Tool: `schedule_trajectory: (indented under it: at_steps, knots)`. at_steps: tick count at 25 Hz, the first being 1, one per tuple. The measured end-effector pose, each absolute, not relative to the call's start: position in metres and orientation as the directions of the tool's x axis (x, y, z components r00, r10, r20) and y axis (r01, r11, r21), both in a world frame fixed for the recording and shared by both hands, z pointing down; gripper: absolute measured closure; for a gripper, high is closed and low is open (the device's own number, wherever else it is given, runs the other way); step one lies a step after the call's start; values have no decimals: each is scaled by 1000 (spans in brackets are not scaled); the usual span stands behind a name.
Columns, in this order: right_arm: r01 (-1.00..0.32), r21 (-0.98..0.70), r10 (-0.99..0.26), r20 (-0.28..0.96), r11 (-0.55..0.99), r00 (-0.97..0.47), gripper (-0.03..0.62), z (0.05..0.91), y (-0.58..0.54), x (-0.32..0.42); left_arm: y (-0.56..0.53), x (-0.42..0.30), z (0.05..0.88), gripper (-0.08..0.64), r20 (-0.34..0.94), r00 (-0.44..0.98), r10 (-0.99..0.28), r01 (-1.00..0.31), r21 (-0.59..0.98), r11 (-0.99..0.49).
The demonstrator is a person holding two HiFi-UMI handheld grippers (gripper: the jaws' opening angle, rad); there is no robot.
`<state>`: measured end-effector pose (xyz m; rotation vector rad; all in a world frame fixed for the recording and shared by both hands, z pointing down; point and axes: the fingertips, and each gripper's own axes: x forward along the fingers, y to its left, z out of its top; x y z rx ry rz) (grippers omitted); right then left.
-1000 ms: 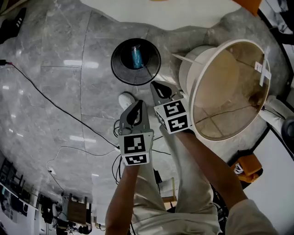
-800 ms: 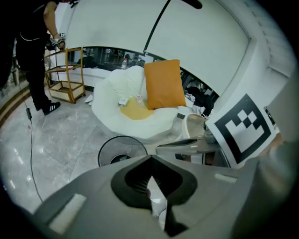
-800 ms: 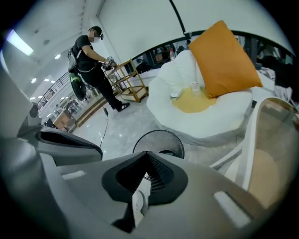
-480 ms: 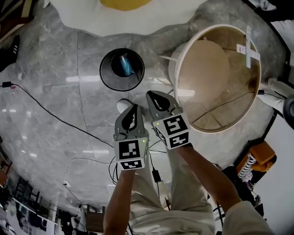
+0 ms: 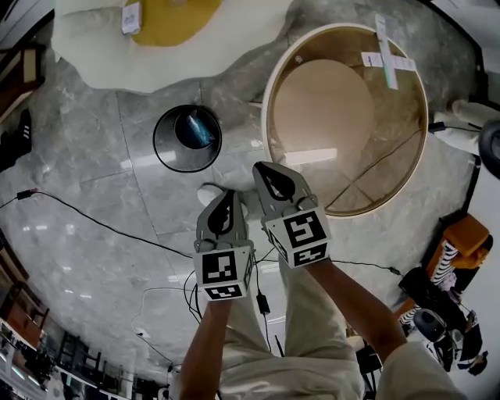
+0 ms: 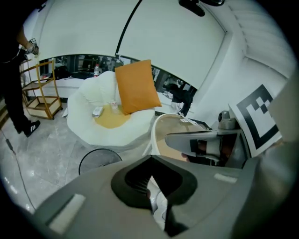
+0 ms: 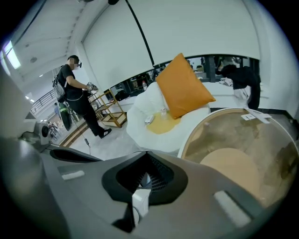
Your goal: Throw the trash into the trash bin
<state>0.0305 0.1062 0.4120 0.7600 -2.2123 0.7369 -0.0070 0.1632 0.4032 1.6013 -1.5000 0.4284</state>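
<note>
While the left gripper [image 5: 221, 205] and right gripper [image 5: 275, 178] hung side by side over the floor [image 5: 78, 156], both had jaws pressed together, and the blue trash [image 5: 195, 127] lay inside the black trash bin [image 5: 170, 156].

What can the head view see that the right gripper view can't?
Only the head view shows the blue trash lying in the bin and the cables trailing over the floor. Only the right gripper view shows a person standing far off near a shelf. Both views show the round table and the white seat with its yellow pad.
</note>
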Motion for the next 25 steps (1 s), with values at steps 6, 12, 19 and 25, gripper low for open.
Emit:
schedule_trajectory:
  at_steps: [6, 12, 19, 25]
  knots:
    - [-780, -257, -417, 728, 570, -544, 566, 395, 79, 78, 137, 27, 380, 558, 717, 251, -650, -940, 340, 12]
    - [-844, -229, -504, 716, 484, -483, 552, 381, 63, 133, 122, 69, 366, 558, 707, 303, -639, -936, 346, -61]
    - [-895, -204, -572, 707, 398, -415, 534, 373, 35, 199, 100, 115, 351, 558, 696, 350, -627, -930, 341, -140]
    - [-916, -188, -603, 702, 355, -378, 517, 370, 8, 240, 75, 150, 342, 558, 679, 375, -631, -923, 338, -184]
